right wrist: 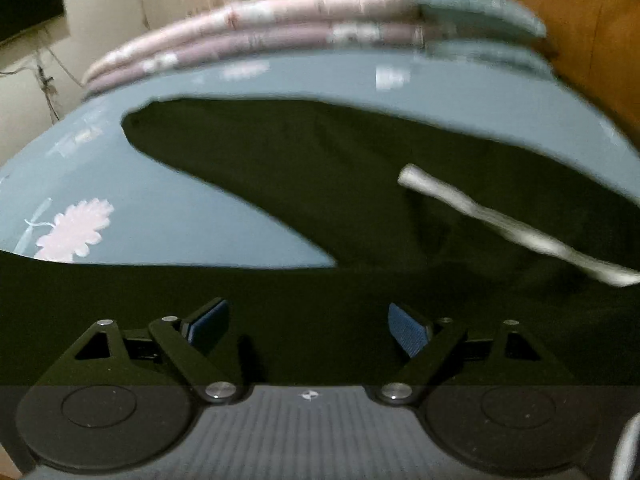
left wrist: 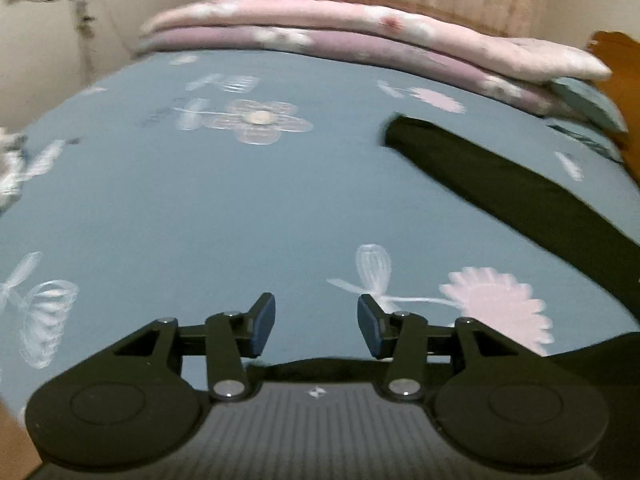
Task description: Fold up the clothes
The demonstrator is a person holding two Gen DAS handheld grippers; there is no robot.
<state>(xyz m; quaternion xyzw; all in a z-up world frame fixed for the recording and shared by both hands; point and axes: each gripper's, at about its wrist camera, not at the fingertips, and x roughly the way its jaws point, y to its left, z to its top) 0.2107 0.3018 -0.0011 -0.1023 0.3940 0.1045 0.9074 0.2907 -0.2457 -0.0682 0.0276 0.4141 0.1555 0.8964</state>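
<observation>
Holding both grippers, left (left wrist: 316, 326) and right (right wrist: 308, 330), with jaws apart and empty, we hover over the dark trousers (right wrist: 304, 184) lying flat on the bed (left wrist: 200, 200), seemingly ready to fold them

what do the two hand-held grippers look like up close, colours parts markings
Both look alike. The left hand-held gripper and right hand-held gripper each have two matte black linkage fingers joined by silver pivot screws, tipped with dark blue textured pads. Behind sit two round black discs and a grey ribbed body with a small white logo. No cables, sleeves or hands show.
</observation>
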